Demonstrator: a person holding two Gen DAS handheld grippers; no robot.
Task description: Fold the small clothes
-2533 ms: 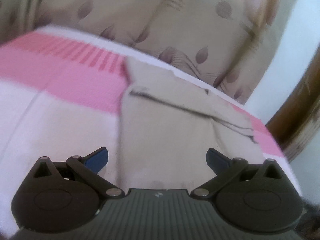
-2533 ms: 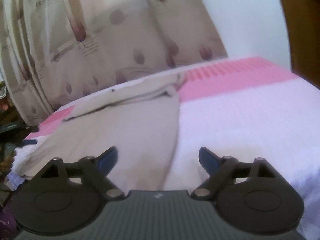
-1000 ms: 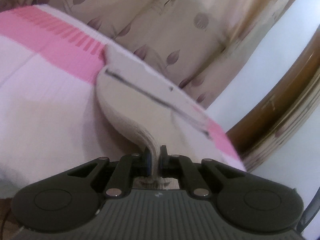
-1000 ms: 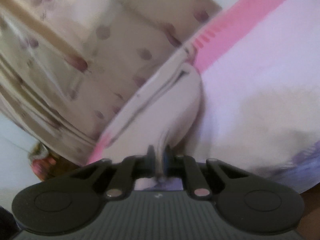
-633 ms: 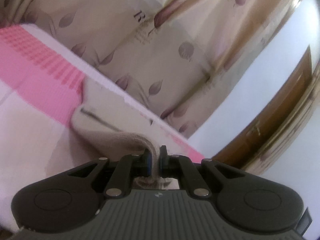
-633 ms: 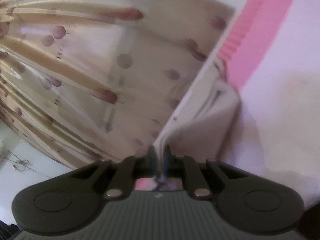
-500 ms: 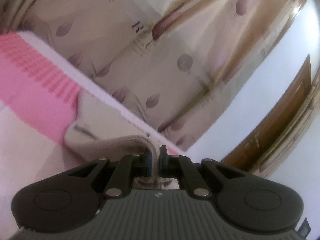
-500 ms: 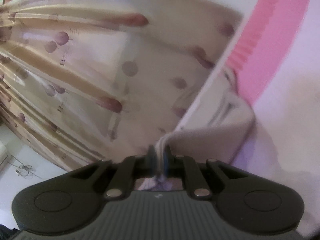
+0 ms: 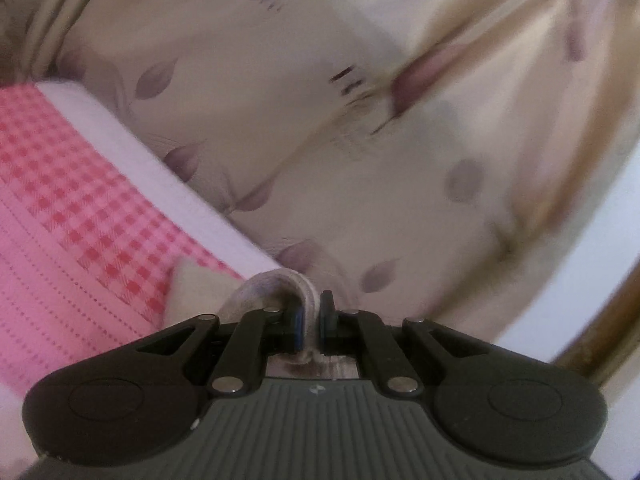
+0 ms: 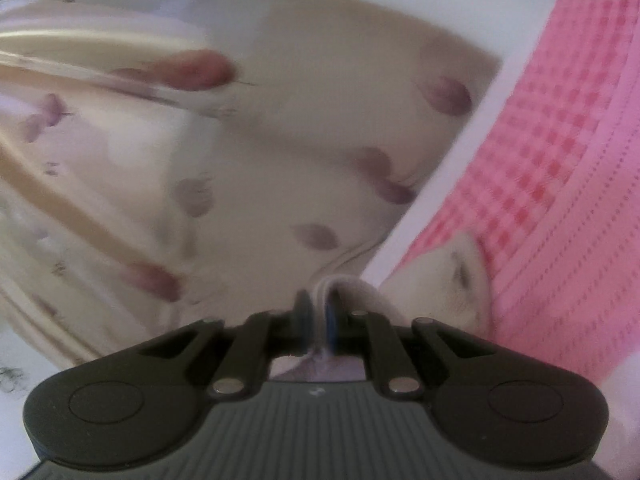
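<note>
Right now you have both grippers pinched shut on the same beige garment (image 9: 276, 292): your left gripper (image 9: 309, 322) clamps a rolled edge of it, and your right gripper (image 10: 318, 320) clamps a doubled edge, with the fabric bunched between the pads in each view. Holding two points of one hem like this probably lets you carry that edge over the rest of the cloth as a straight line, so the fold lands even rather than skewed. A little of the garment lies past the fingers on the pink checked bedspread (image 9: 72, 208), close to its white border (image 9: 160, 168) and the leaf-print curtain (image 9: 320, 140) behind. Most of the cloth is hidden under the grippers, so you cannot judge how flat it lies. No basket, box or other container shows in either view, so nothing can be said of contents.
</note>
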